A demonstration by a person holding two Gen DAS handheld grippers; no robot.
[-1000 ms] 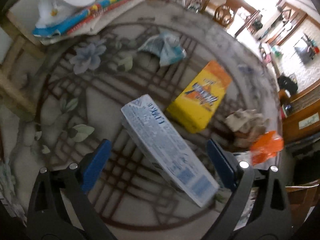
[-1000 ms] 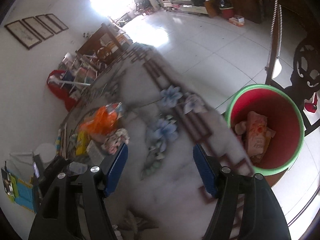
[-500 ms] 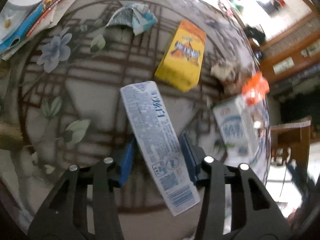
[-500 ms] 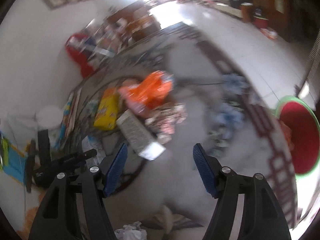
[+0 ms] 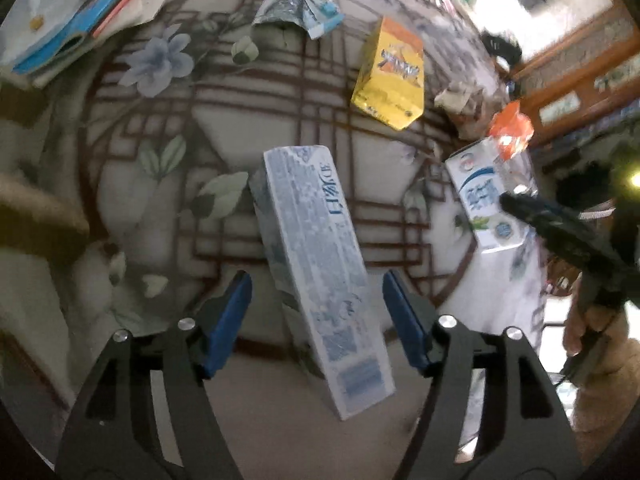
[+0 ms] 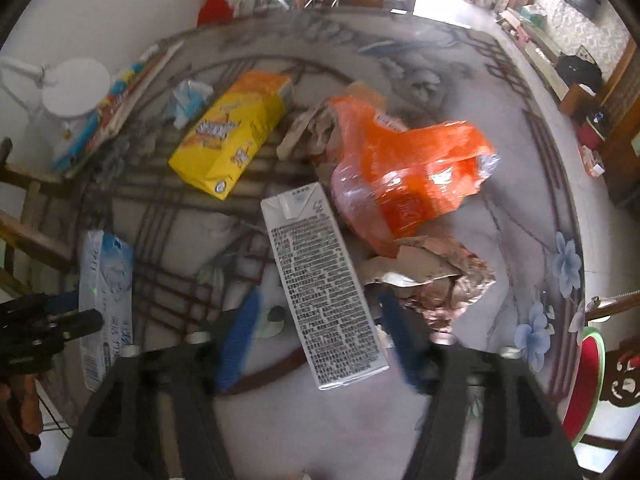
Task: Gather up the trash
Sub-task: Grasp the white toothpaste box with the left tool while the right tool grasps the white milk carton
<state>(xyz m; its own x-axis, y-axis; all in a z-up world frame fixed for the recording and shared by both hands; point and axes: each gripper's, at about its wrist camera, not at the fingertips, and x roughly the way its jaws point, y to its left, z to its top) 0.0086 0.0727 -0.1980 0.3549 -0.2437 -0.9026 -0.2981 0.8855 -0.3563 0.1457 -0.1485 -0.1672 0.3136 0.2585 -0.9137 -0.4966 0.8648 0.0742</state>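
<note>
A long blue-and-white box (image 5: pixel 316 264) lies on the round patterned table (image 5: pixel 152 184) between the fingers of my left gripper (image 5: pixel 316 280). Its jaws are opening, and both pads stand clear of the box. A white milk carton (image 6: pixel 324 276) with black print lies between the fingers of my right gripper (image 6: pixel 320 300). Those jaws are closing, with a gap still showing at the left pad. In the left wrist view the right gripper (image 5: pixel 520 204) reaches the same carton (image 5: pixel 484 200). The right wrist view shows the left gripper (image 6: pixel 60 320) at the blue-and-white box (image 6: pixel 104 280).
A yellow box (image 6: pixel 228 132), an orange plastic bag (image 6: pixel 404 184), crumpled brown paper (image 6: pixel 436 276) and a crumpled blue wrapper (image 5: pixel 296 8) lie on the table. Books (image 5: pixel 80 20) lie at the far edge. A red bin with a green rim (image 6: pixel 584 384) stands beside the table.
The left jaws closed in on the blue-and-white box, then spread apart again. The right gripper swung from the bin side over the table, now straddles the milk carton, and its jaws have narrowed.
</note>
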